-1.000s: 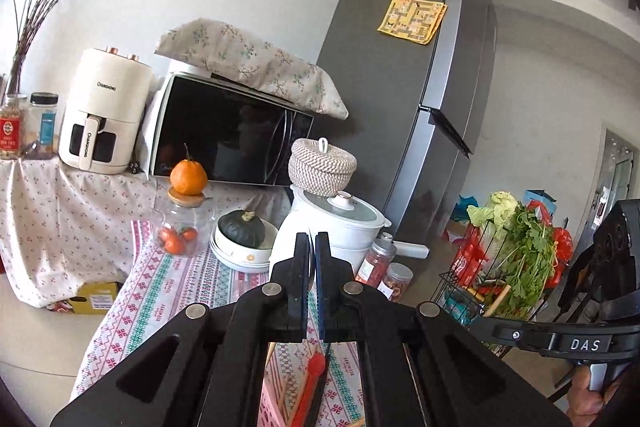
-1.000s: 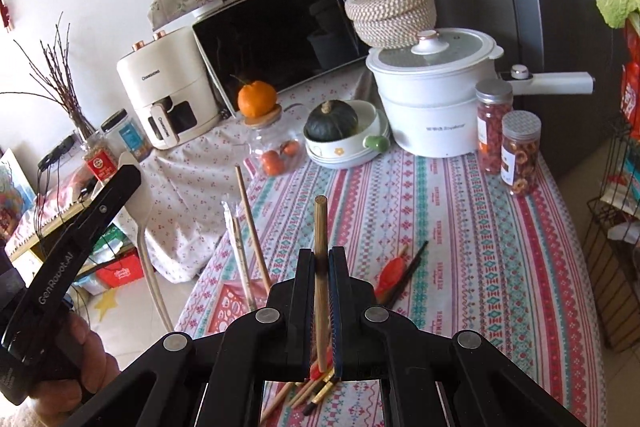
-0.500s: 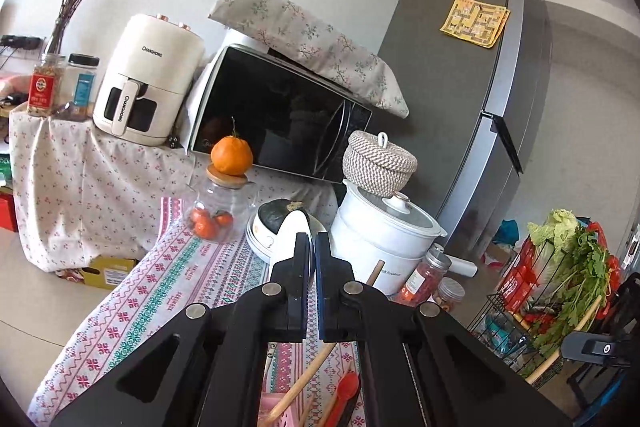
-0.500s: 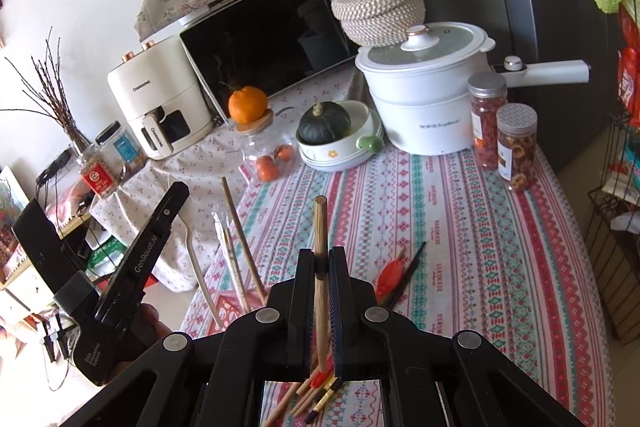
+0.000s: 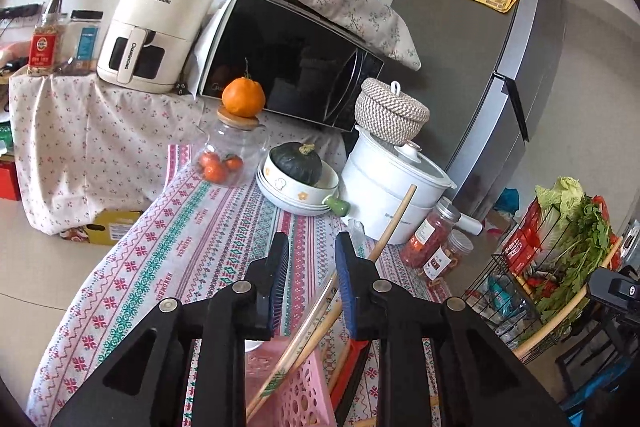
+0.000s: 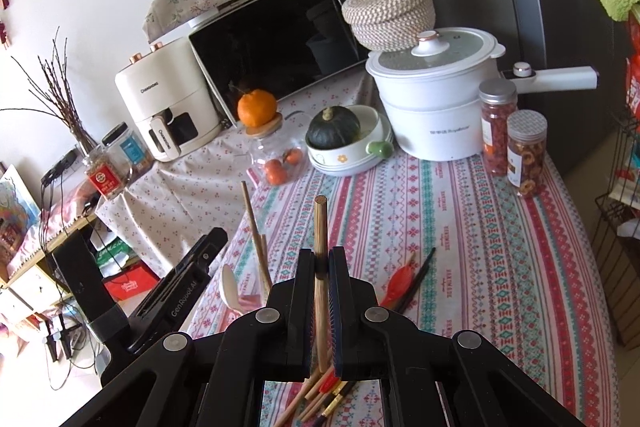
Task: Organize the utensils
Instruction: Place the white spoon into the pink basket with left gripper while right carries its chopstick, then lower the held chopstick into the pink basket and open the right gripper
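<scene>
In the left wrist view the left gripper (image 5: pixel 311 247) fills the lower middle of the frame with its blue-padded jaws parted and opening; nothing is between them, only the striped patterned tablecloth (image 5: pixel 168 259) shows through the gap. Below the jaws, at the bottom centre, sits a pink perforated plastic basket (image 5: pixel 300 399), and pale wooden chopsticks (image 5: pixel 308 323) lean out of it toward the upper right, passing just under the right-hand jaw. A long round wooden stick (image 5: pixel 394 223) slants up behind that jaw toward a white electric pot (image 5: pixel 388 187) in the middle right of the frame. A red-handled utensil (image 5: pixel 356 351) lies beside the basket, lower right of centre. In the right wrist view the right gripper (image 6: pixel 321 267), low in the centre of the frame, is closed tight on that same stick, which stands nearly upright between the pads with its cut end above the jaws. Under this gripper, at the bottom centre, a loose bundle of wooden and dark-tipped chopsticks (image 6: pixel 320 395) lies on the cloth. A red spoon with black chopsticks (image 6: pixel 408 279) lies on the cloth just right of the jaws. At the lower left a white spoon (image 6: pixel 231 287) and upright chopsticks stand by the other gripper's black body.
</scene>
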The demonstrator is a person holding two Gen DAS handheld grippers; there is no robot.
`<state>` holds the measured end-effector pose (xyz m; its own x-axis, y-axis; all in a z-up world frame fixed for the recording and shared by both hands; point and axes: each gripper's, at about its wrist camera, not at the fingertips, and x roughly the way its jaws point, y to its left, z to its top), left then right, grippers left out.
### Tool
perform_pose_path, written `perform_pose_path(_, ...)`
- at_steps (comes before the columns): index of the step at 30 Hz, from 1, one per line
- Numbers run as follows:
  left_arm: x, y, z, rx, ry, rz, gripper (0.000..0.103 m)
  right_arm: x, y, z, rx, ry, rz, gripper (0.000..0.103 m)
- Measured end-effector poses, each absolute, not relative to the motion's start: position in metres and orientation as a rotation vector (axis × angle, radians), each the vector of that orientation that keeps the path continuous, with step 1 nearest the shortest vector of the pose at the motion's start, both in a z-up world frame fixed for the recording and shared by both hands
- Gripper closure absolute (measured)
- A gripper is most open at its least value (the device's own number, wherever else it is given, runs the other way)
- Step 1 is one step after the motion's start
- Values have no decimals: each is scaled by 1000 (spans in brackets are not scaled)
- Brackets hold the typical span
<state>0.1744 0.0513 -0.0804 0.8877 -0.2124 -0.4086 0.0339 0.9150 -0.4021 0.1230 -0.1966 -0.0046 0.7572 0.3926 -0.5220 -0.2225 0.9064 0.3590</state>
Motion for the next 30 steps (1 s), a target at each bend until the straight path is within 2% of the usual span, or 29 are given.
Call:
perform_pose_path(10, 157, 70, -65, -278, 709, -64, 50, 116, -183, 24, 330, 539, 420, 98)
perform_pose_path(12, 153, 70, -65, -214, 765, -55, 35, 119, -177, 27, 338, 529, 441, 98)
perform_pose_path(14, 149, 71, -70, -147, 839, -41, 29, 124, -168, 26, 338, 527, 455, 98)
perform_pose_path(19, 142, 86, -87, -155, 931, -6, 29, 143, -140, 7, 290, 576, 465, 98)
perform_pose_path(30, 139, 102, -101, -190, 1000, -35, 28, 170, -92, -35, 89, 708, 398, 98)
